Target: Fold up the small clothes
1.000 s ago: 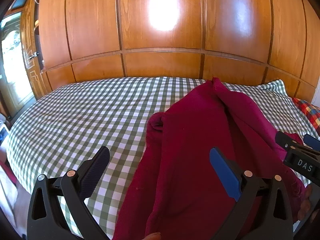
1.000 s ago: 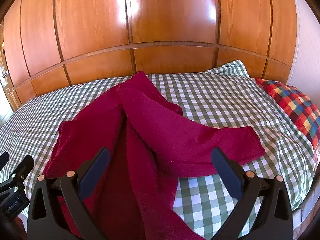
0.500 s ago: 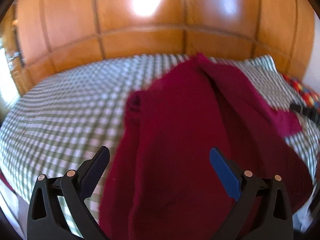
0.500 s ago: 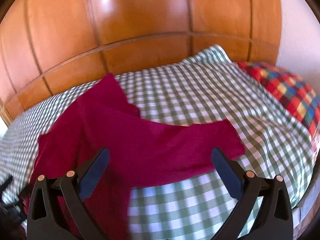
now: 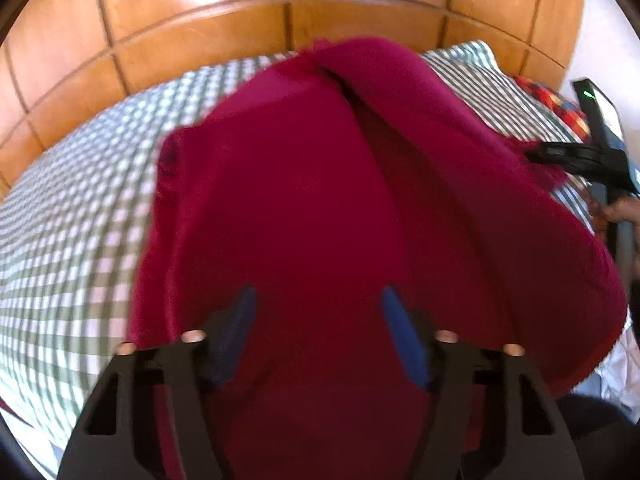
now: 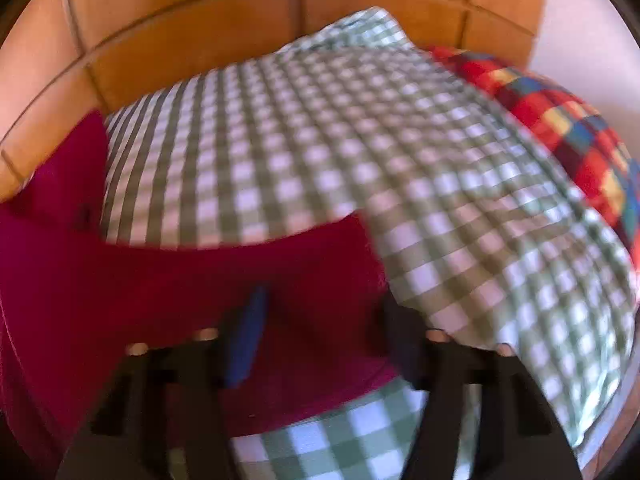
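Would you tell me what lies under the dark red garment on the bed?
The green checked bedspread shows all around the dark red garment, which lies on it. Whatever sits directly beneath the cloth is covered and cannot be seen.

My right view is motion-blurred: I can't tell whether the right gripper [image 6: 320, 320] touches the garment [image 6: 160, 280]. The garment's lower end runs off the frame behind the left gripper [image 5: 318, 320].
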The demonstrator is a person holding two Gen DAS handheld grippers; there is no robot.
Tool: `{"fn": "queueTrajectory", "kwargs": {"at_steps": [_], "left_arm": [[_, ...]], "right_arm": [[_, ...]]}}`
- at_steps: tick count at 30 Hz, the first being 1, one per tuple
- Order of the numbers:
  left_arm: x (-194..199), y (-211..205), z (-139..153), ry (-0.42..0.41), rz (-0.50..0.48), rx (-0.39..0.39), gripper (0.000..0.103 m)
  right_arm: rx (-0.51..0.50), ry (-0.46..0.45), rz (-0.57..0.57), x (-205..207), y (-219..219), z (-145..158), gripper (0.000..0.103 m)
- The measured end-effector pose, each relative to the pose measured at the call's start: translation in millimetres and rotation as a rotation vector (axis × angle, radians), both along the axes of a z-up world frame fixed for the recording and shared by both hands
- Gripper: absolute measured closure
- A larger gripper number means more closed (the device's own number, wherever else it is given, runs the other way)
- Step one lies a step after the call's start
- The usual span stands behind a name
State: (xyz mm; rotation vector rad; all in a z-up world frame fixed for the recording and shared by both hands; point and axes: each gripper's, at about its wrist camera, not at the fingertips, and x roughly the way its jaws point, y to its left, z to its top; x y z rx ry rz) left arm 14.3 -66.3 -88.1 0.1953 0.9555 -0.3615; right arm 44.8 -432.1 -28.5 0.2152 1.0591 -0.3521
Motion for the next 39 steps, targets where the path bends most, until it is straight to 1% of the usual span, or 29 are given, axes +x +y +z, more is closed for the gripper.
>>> {"fn": "queueTrajectory", "kwargs": {"at_steps": [1,2,3,4,5,6,9,10,12,13,15,16,19,22,24,25,26,27,28,29,30,31,32,34,36,37,38,39], "left_arm": [[-2,-1,-1,-0.006,-0.013,0.005,0.049],[-3,-3,-1,-0.01,-0.029,0.007,0.063],[-4,-5,-3,-0.005,-0.045,0.008,0.07],[-3,-5,-4,-0.004,-0.048,0.009,0.08],[-3,-6,-4,-0.007,-0.049,0.006,0.095],[-3,-3,-2,-0.007,-0.048,-0.002,0.1],[0,15,14,-0.013,-0.025,-0.103,0.101],[1,21,19,-0.021,-0.013,-0.124,0.101],[10,46,36,-0.015,0.028,-0.214,0.101],[14,56,42,-0.02,0.048,-0.235,0.101],[30,89,60,-0.041,0.121,-0.287,0.101],[37,101,66,-0.051,0.149,-0.296,0.101],[74,153,95,-0.11,0.271,-0.294,0.101],[112,196,114,-0.139,0.371,-0.269,0.101],[144,224,124,-0.15,0.452,-0.224,0.101],[157,231,127,-0.147,0.47,-0.206,0.101],[174,240,128,-0.141,0.512,-0.174,0.101],[185,247,127,-0.128,0.547,-0.161,0.101],[203,257,125,-0.114,0.597,-0.129,0.101],[213,264,124,-0.121,0.645,-0.083,0.101],[220,271,124,-0.124,0.687,-0.047,0.101],[228,280,122,-0.116,0.722,-0.032,0.098],[233,287,121,-0.108,0.742,-0.038,0.091],[229,296,123,-0.12,0.779,-0.037,0.084],[212,290,124,-0.138,0.711,-0.088,0.084],[198,280,121,-0.142,0.648,-0.085,0.084],[188,271,118,-0.143,0.601,-0.087,0.084],[175,258,111,-0.126,0.52,-0.11,0.084]], "right_arm": [[-0.017,-0.012,0.028,-2,5,2,0.068],[-0.008,-0.013,0.047,-3,7,3,0.081],[0.0,-0.013,0.06,-4,7,7,0.093],[-0.001,-0.018,0.063,-5,6,11,0.094],[-0.007,-0.037,0.066,-7,2,20,0.094],[-0.023,-0.052,0.063,-7,-2,26,0.095],[-0.086,-0.112,0.026,-9,-25,53,0.095],[-0.108,-0.135,-0.001,-11,-37,64,0.095],[-0.144,-0.163,-0.051,-9,-59,80,0.095],[-0.172,-0.176,-0.089,-10,-76,90,0.095],[-0.22,-0.18,-0.147,-8,-102,102,0.095],[-0.246,-0.179,-0.191,-7,-123,107,0.095],[-0.27,-0.161,-0.298,-1,-178,115,0.096],[-0.286,-0.113,-0.367,12,-217,114,0.096],[-0.283,-0.083,-0.385,20,-228,109,0.095],[-0.278,-0.064,-0.383,28,-233,104,0.094],[-0.281,-0.052,-0.38,33,-234,99,0.088],[-0.29,-0.044,-0.38,36,-233,96,0.078],[-0.299,-0.044,-0.378,40,-232,94,0.069],[-0.303,-0.05,-0.367,42,-228,91,0.044],[-0.309,-0.057,-0.36,43,-223,90,0.02],[-0.338,-0.067,-0.349,42,-214,91,0.017],[-0.365,-0.069,-0.335,41,-206,90,0.017],[-0.411,-0.058,-0.276,39,-186,91,0.016],[-0.413,-0.071,-0.202,26,-161,91,0.015],[-0.394,-0.076,-0.178,20,-153,90,0.015],[-0.333,-0.079,-0.125,11,-137,87,0.016],[-0.252,-0.071,-0.061,3,-121,81,0.02]]}}
